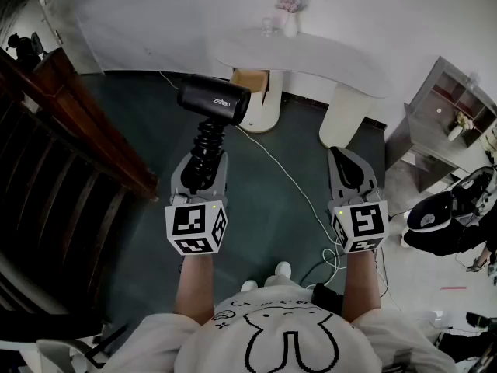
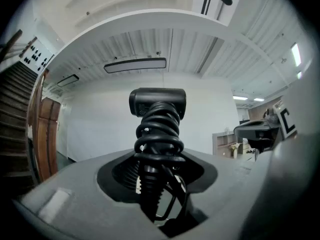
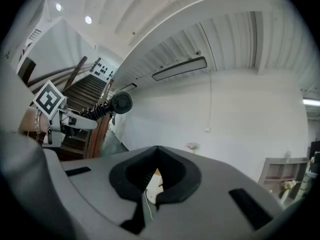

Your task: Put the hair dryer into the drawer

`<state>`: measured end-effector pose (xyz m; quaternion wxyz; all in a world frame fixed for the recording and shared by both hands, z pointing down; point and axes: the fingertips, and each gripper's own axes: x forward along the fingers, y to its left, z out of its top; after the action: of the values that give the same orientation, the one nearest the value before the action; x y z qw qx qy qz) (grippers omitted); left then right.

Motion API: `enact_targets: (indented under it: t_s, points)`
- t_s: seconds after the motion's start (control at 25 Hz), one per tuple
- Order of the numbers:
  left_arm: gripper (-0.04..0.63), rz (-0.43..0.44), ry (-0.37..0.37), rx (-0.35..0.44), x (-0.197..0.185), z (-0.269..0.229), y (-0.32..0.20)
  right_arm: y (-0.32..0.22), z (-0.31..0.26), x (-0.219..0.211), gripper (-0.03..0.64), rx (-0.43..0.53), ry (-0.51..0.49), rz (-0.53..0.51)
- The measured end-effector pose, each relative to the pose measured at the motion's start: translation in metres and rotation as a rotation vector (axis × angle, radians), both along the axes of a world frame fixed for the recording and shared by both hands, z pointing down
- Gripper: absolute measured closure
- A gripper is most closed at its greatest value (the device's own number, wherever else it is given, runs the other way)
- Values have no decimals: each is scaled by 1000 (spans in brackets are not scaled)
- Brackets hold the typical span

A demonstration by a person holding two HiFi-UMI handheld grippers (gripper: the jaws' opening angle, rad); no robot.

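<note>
The black hair dryer (image 1: 213, 99) is held up in the air, its cord coiled around the handle. My left gripper (image 1: 203, 165) is shut on that wrapped handle, and the dryer's head points left. In the left gripper view the hair dryer (image 2: 157, 104) rises straight out of the left gripper (image 2: 155, 184). My right gripper (image 1: 349, 169) hangs level on the right, shut with nothing in it; in the right gripper view the right gripper (image 3: 156, 184) has its jaws together. From that side the hair dryer (image 3: 120, 103) shows far off at the left. An open wooden compartment (image 1: 250, 80) sits under the white table (image 1: 311, 53).
A dark wooden staircase railing (image 1: 85, 138) runs along the left. A white cable (image 1: 287, 177) trails across the green floor. A vase with flowers (image 1: 290, 18) stands on the table. A grey shelf unit (image 1: 443, 123) stands at the right, and a black and white device (image 1: 450, 208) is below it.
</note>
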<state>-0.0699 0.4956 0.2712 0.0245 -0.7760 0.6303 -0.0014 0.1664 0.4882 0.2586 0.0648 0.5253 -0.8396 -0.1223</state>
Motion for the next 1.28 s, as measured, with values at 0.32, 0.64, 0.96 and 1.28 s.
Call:
enact_targets:
  t_s: [0.32,0.64,0.96,1.28]
  points:
    - [388,-20,-11,7,29,8,-40,-49,1,17,618,14,11,-44]
    - [388,-46,17,-11,67,15,-98,-114,2,67,618,23,-117,-73]
    - [388,-41,39,-6,55,15,-172,-184,10,63,618,14,-133,-68]
    - [388,-31,27,-12,-2,18,-298,-305,11,2,618,13,-87,-59]
